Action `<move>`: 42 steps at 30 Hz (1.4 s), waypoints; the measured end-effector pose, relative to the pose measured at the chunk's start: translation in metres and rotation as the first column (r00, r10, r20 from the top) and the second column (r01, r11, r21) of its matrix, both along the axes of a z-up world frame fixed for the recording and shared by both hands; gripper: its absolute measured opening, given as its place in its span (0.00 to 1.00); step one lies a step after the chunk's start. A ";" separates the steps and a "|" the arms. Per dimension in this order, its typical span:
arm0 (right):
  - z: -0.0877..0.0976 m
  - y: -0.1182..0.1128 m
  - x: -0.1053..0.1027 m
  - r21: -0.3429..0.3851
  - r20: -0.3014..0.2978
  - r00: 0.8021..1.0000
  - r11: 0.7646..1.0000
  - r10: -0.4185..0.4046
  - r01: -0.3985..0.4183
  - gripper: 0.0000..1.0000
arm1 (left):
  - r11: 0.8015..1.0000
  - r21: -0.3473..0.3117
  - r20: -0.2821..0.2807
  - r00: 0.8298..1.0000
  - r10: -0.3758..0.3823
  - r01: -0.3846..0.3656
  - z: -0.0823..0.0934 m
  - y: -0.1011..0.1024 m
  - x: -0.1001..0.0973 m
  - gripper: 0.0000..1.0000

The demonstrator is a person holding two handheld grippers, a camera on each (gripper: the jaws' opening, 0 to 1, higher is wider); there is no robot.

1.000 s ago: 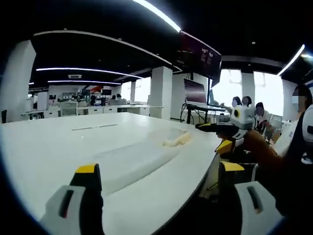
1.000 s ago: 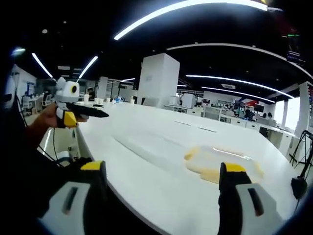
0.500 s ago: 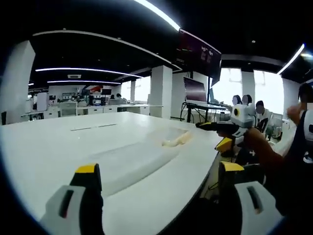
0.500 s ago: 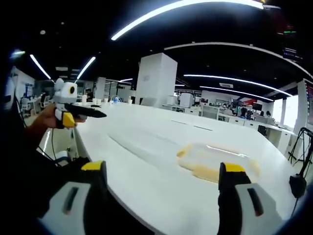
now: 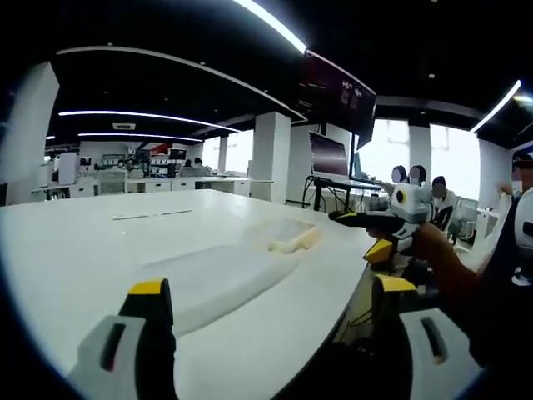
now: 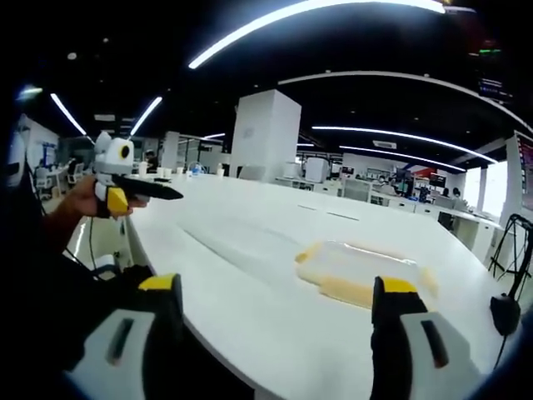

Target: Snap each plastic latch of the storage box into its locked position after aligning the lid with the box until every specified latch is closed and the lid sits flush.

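Note:
A clear plastic storage box with yellow latches lies on the white table, ahead and slightly right of centre in the right gripper view. In the left gripper view the box lies far out near the table's right edge. My left gripper is open over the near table edge, nothing between its yellow-tipped jaws. My right gripper is open too, short of the box. Each gripper is held in a hand off the table's side: the right gripper at the right, the left gripper at the left.
The table edge curves past the box, with floor beyond. A white pillar and rows of desks stand behind. A big screen on a stand and several seated people are at the back right.
Both hands have hardly moved. The right gripper view has swung slightly, so the box now lies a little further left in it. Nothing on the table has moved.

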State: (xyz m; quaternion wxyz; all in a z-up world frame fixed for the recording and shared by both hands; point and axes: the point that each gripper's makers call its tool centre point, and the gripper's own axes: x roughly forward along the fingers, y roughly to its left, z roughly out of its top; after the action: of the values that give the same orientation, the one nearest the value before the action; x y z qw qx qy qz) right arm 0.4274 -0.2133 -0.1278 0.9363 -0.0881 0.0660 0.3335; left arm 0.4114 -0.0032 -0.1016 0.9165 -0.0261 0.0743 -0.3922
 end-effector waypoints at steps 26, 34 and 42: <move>0.003 -0.013 0.008 -0.019 0.005 1.000 1.000 -0.003 0.003 0.93 | 1.000 0.027 0.008 1.000 -0.013 0.013 0.004 -0.024 0.011 0.99; 0.005 -0.017 0.009 -0.014 0.007 1.000 1.000 -0.006 0.006 0.92 | 0.998 0.063 0.013 0.999 -0.032 0.031 0.000 -0.033 0.011 1.00; 0.003 -0.021 0.010 -0.016 0.003 1.000 1.000 -0.010 0.010 0.92 | 0.998 0.053 0.006 1.000 -0.021 0.021 0.000 -0.034 0.016 1.00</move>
State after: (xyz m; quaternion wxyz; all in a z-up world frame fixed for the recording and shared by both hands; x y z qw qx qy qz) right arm 0.4371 -0.2347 -0.1251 0.9373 -0.0957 0.0677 0.3282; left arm 0.4270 -0.0377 -0.1011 0.9130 0.0004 0.0820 -0.3996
